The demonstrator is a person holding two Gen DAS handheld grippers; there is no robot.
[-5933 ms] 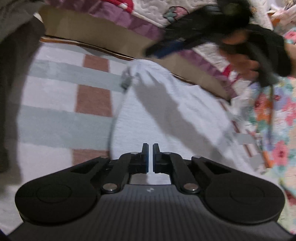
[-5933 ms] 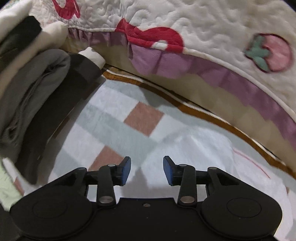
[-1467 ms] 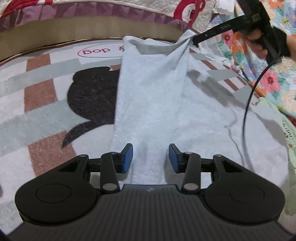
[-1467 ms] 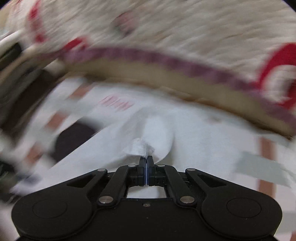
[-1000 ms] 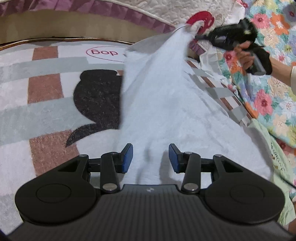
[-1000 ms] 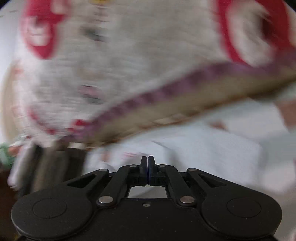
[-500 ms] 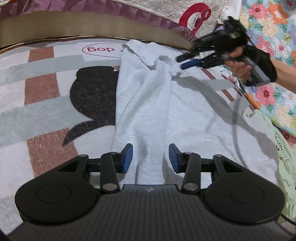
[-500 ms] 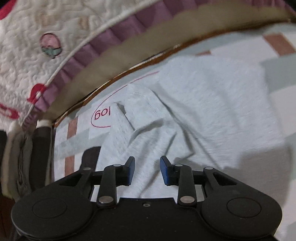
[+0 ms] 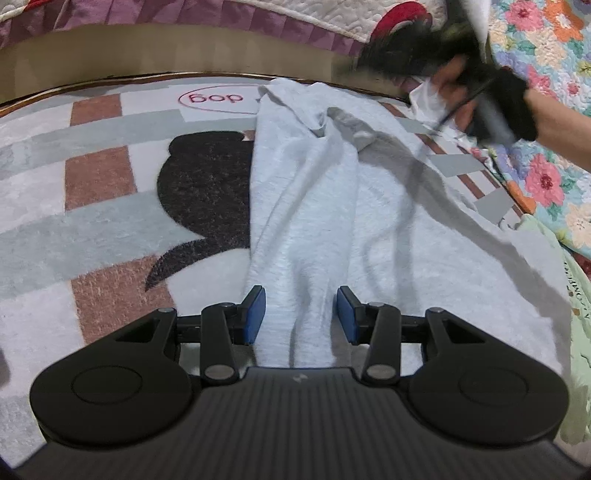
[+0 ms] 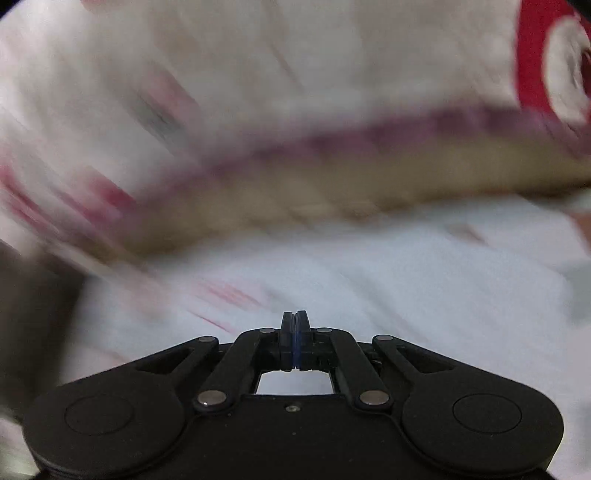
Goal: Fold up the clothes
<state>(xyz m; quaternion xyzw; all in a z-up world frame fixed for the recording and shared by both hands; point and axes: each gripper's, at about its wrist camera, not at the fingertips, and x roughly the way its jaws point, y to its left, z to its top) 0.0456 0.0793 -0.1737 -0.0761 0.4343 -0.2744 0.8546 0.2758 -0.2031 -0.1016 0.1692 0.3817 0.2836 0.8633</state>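
the pale grey garment (image 9: 306,206) lies rumpled on the patterned rug (image 9: 99,206), running from the near edge of the left wrist view up toward the quilted bed edge (image 9: 184,22) at the far side. a long ridge runs down its middle, and its far end is bunched into a small heap.

the left gripper (image 9: 301,314) hovers low over the near end of the garment, its fingers apart with a fold of cloth lying between them but not pinched. the right gripper (image 10: 294,334) has its fingers pressed together; no cloth shows between them, and its view is heavily blurred, so where it sits over the garment is hard to tell. in the left view it appears as a dark smear near the far right corner.

the step in hand looks like spreading the garment flat before any fold. to do it well, the left fingers should close on the near hem itself, taking a single layer and not the ridge, and hold it down as an anchor. the right one should then open, take the bunched far end and pull away gently until the ridge flattens. a hard tug would likely drag the whole piece across the rug.
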